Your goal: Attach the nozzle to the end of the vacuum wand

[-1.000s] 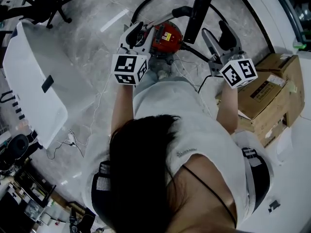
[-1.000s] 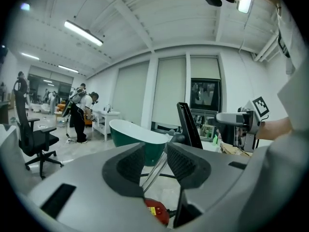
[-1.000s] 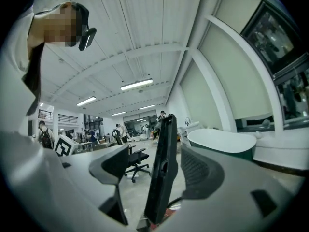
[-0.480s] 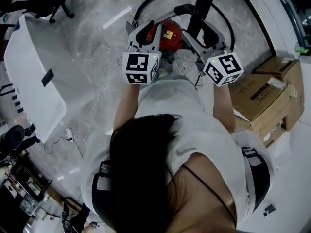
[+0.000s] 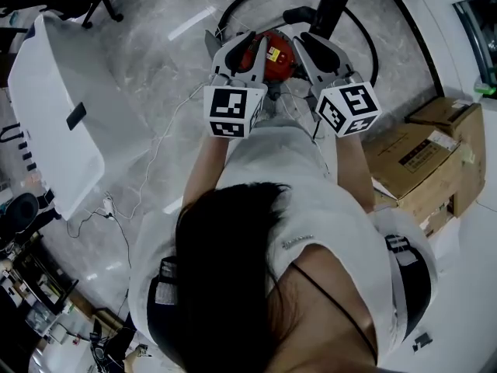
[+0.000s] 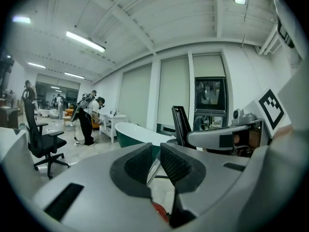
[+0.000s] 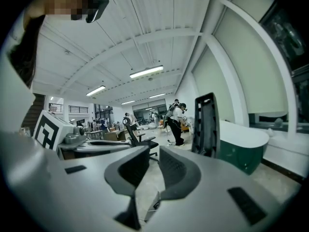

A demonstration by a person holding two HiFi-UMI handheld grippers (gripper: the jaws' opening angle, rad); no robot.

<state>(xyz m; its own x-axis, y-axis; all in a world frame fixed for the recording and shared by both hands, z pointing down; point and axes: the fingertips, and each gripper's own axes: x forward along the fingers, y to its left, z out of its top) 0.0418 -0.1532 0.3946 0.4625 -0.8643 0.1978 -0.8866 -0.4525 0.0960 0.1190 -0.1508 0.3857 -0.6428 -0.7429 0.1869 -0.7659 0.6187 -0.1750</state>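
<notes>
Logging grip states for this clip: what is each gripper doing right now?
Left gripper: jaws closing, narrow gap left, nothing between them.
Right gripper: jaws closing, narrow gap left, nothing between them.

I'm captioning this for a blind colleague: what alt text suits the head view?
Seen from above, a person holds the left gripper and right gripper side by side over a red vacuum cleaner on a marble floor, their jaws closing with nothing between them. Cardboard boxes sit at right.
</notes>
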